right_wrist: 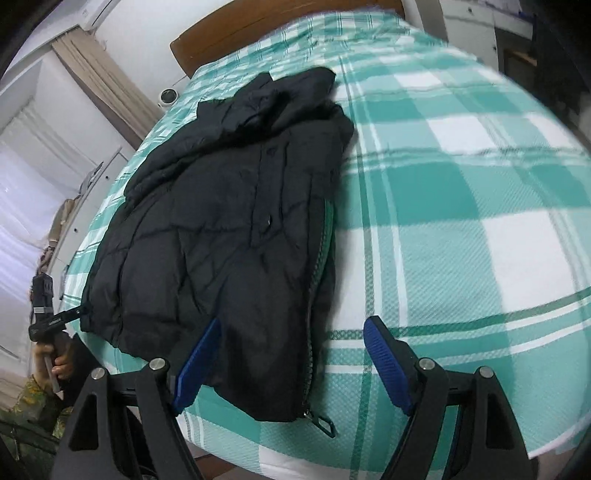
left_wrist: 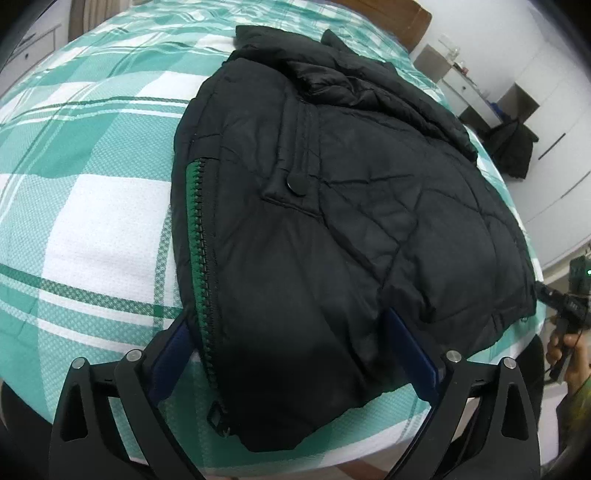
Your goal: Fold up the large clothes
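Two grippers: both sit low at the near edge of the bed, angled down onto one garment.
left gripper [left_wrist: 288, 321]: jaws spread wide and released. The near hem of the jacket [left_wrist: 332, 184] lies between the blue pads [left_wrist: 173, 354] and covers their tips. No squeeze on the cloth is visible.
right gripper [right_wrist: 293, 325]: jaws also wide apart, nothing clamped. The left pad is at the jacket hem. The right pad is clear of it, above bare bedspread [right_wrist: 461, 240].
hands: in the right wrist view a hand [right_wrist: 55, 365] holds the other gripper's handle at the far left, its tip at the jacket's left hem corner. Contact cannot be confirmed at that size.
zipper pull [right_wrist: 325, 421]: hangs off the near hem corner onto the bedspread.
zipper [left_wrist: 199, 236]: runs along one long edge of the jacket, dark teeth on green tape, from the hem away from the camera.
jacket: black, quilted and puffy. It lies flat on the bed, folded lengthwise, with the hem nearest and the zipper edge outward.
snap button [left_wrist: 294, 183]: round and dark, on a flap mid-body.
collar end [right_wrist: 295, 96]: bunched and rumpled at the far end of the jacket.
bedspread: teal-and-white check, visible on both sides of the jacket.
headboard [right_wrist: 258, 26]: brown wood, beyond the collar end.
curtain [right_wrist: 99, 81]: beige, against the white wall behind the bed.
dark bundle [left_wrist: 513, 144]: on the floor beside the bed, near white cabinets. What it is cannot be made out.
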